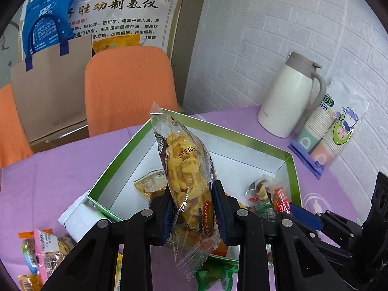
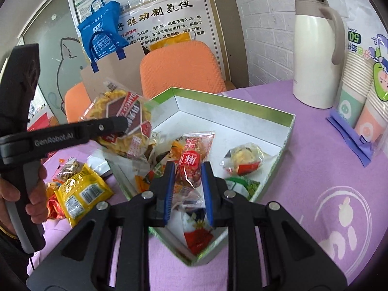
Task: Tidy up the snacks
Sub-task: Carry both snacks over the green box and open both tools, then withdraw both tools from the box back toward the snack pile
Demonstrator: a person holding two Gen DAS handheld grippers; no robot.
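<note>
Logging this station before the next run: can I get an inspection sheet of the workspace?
Surface: purple tablecloth with white print.
Job's things: green-rimmed white cardboard box holding several snack packets; more packets loose outside, including a yellow foil packet.
Clutter: white thermos jug; bagged paper cups.
Grippers: left gripper shut on clear packet of yellow chips; right gripper shut on red-labelled clear packet, over the box.
Cables: nothing seen.
Surroundings: orange chair, blue tote bag, poster, white brick wall.
</note>
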